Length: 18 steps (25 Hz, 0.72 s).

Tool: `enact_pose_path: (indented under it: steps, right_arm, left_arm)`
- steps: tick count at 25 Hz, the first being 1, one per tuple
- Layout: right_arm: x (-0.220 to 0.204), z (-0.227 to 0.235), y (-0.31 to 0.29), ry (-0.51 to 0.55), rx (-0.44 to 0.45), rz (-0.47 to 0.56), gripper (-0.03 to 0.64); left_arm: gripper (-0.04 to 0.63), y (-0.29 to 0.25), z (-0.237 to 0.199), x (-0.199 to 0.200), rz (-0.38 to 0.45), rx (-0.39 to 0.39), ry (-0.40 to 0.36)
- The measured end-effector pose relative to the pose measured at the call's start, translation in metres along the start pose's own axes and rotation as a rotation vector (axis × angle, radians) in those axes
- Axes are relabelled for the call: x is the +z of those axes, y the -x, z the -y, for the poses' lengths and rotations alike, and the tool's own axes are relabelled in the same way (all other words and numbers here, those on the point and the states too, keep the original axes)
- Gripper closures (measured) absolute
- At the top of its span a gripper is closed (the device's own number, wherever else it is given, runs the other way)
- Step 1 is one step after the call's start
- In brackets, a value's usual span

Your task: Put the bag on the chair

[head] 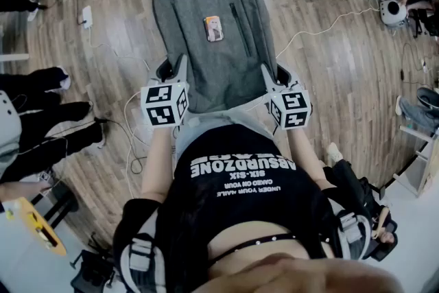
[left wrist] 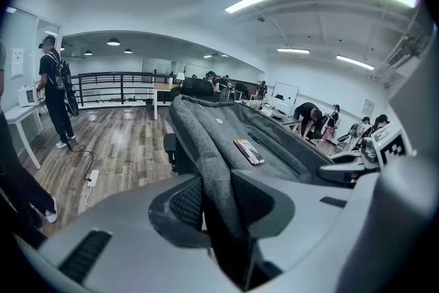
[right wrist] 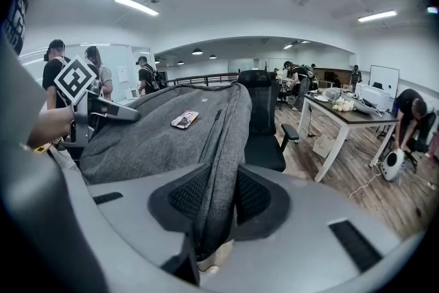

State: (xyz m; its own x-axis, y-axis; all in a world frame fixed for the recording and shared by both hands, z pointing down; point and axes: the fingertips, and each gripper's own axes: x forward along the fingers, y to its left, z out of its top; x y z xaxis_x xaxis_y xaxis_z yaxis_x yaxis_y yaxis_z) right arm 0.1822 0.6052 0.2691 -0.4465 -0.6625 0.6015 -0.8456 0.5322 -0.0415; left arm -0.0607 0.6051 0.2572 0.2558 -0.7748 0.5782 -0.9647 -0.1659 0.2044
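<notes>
**Bag gripped at both edges, not yet set on the chair**

The left claw (left wrist: 218, 202) is clamped on the grey fabric along the left edge of the bag (head: 206, 58), and the right claw (right wrist: 214, 199) pinches the right edge the same way. The bag is stretched flat between them, face up, with a small card (head: 214, 28) on it. Its far end reaches the black chair (right wrist: 263, 106). The carry looks done; lowering and release are left. The head view shows the bag covering almost all the chair. Only the right gripper view shows the seat (right wrist: 264, 160) and armrest (right wrist: 293, 135) beside it.
</notes>
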Motion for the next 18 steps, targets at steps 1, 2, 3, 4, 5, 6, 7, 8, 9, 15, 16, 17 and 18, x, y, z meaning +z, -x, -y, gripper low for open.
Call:
enact_pose_path:
  steps: [1,2,3,4,5,6,7,8,9,15,16,17,18]
  right_arm:
    - [0.003,-0.003,-0.005,-0.004,-0.006,-0.003,0.517]
    - [0.006,-0.006,-0.011,-0.008,-0.013,-0.005,0.517]
    - [0.01,-0.008,-0.017,-0.011,-0.02,-0.006,0.517]
    - [0.014,-0.01,-0.023,-0.014,-0.027,-0.005,0.517]
    - [0.019,-0.011,-0.028,-0.017,-0.035,-0.003,0.517]
    - [0.023,-0.012,-0.032,-0.022,-0.043,0.001,0.517]
    - [0.027,-0.013,-0.036,-0.027,-0.052,0.008,0.517]
    - [0.032,-0.013,-0.041,-0.031,-0.061,0.019,0.517]
    - [0.038,-0.014,-0.047,-0.035,-0.072,0.032,0.517]
    - [0.059,-0.012,-0.077,-0.059,-0.118,0.045,0.516]
    - [0.064,-0.009,-0.081,-0.063,-0.123,0.046,0.516]
    - [0.068,-0.007,-0.086,-0.067,-0.127,0.047,0.517]
    - [0.073,-0.004,-0.092,-0.071,-0.131,0.045,0.515]
  left_arm:
    - [0.489,-0.003,-0.007,0.003,-0.003,-0.007,-0.002]
    - [0.489,-0.007,-0.013,0.006,-0.007,-0.014,-0.005]
    - [0.489,-0.01,-0.02,0.009,-0.009,-0.02,-0.007]
    - [0.489,-0.014,-0.026,0.013,-0.011,-0.026,-0.011]
    - [0.489,-0.018,-0.032,0.017,-0.013,-0.034,-0.016]
    - [0.489,-0.022,-0.036,0.021,-0.011,-0.046,-0.022]
    - [0.489,-0.026,-0.041,0.026,-0.006,-0.06,-0.029]
    - [0.489,-0.031,-0.046,0.032,0.002,-0.074,-0.039]
    - [0.489,-0.036,-0.052,0.039,0.012,-0.085,-0.05]
    - [0.489,-0.066,-0.077,0.062,0.018,-0.123,-0.069]
    - [0.489,-0.072,-0.079,0.067,0.018,-0.129,-0.072]
    - [0.489,-0.078,-0.082,0.072,0.017,-0.133,-0.076]
    - [0.489,-0.084,-0.085,0.078,0.015,-0.135,-0.079]
